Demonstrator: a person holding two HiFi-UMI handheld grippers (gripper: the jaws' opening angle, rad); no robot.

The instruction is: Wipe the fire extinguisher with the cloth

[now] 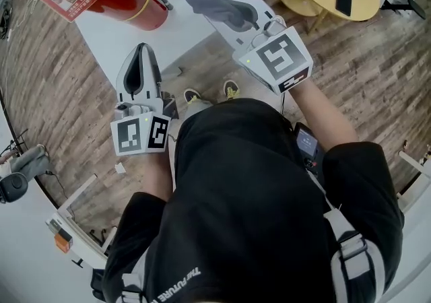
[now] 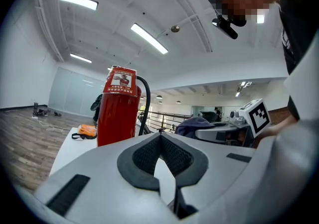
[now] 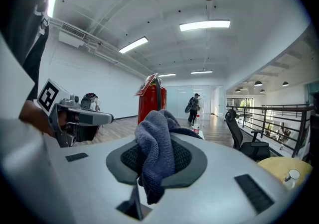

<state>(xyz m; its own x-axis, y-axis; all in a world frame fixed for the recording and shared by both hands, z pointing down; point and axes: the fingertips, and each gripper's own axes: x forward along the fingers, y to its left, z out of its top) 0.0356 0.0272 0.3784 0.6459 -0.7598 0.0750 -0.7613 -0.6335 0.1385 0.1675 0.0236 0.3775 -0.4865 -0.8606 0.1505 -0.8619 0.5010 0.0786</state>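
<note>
Your right gripper [image 1: 231, 13] pinches a soft, nubby grey-blue cloth [image 3: 155, 156] that bunches over its tips. Your left gripper [image 2: 160, 136] is closed tight on nothing. The smooth red cylindrical fire extinguisher [image 2: 117, 114] stands upright on the white table [image 1: 138, 40] ahead of both, long axis vertical, black hose arching from its top.
</note>
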